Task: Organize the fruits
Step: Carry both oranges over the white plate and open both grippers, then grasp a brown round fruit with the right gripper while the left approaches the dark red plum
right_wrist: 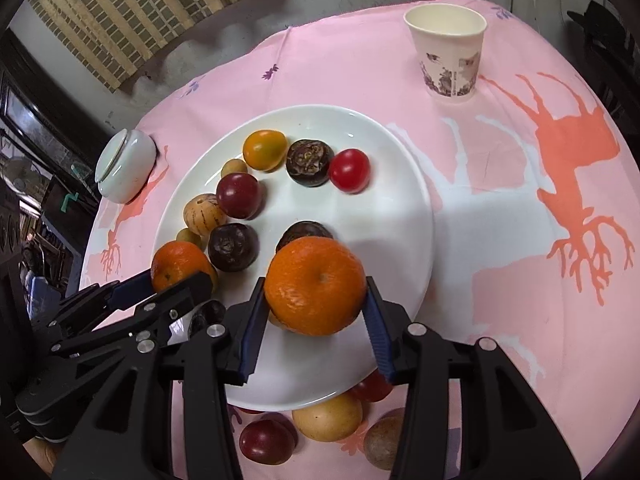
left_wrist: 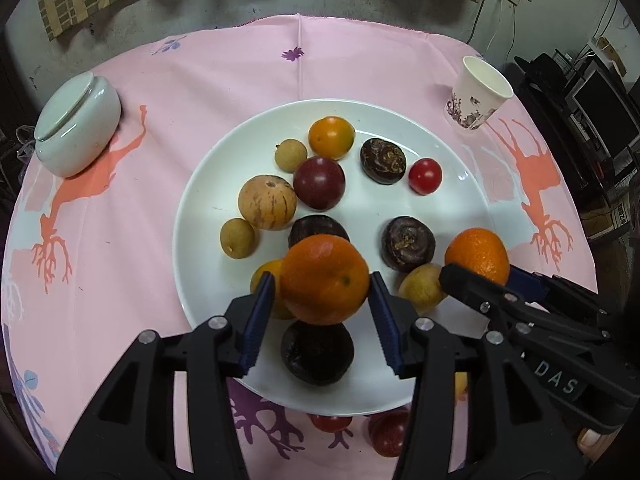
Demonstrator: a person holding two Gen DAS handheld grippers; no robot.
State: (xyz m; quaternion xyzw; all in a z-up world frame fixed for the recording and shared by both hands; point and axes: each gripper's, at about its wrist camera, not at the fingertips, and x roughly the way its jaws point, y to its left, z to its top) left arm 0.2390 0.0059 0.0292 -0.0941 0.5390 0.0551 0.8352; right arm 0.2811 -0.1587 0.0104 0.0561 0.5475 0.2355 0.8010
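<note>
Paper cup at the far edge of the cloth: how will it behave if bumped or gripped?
Probably light: the paper cup looks thin-walled, and no contents show inside. Likely tippy: it stands upright on a base narrower than its rim, on soft cloth. A firm squeeze would probably crush it.

The right gripper holds a round orange mandarin between its 2 blue-padded fingers above the near part of a round white ceramic plate. At lower left, the left gripper holds a second orange mandarin over the plate's left edge. Behind the plate on the pink printed tablecloth stand a patterned paper cup and a small white ceramic bowl.
</note>
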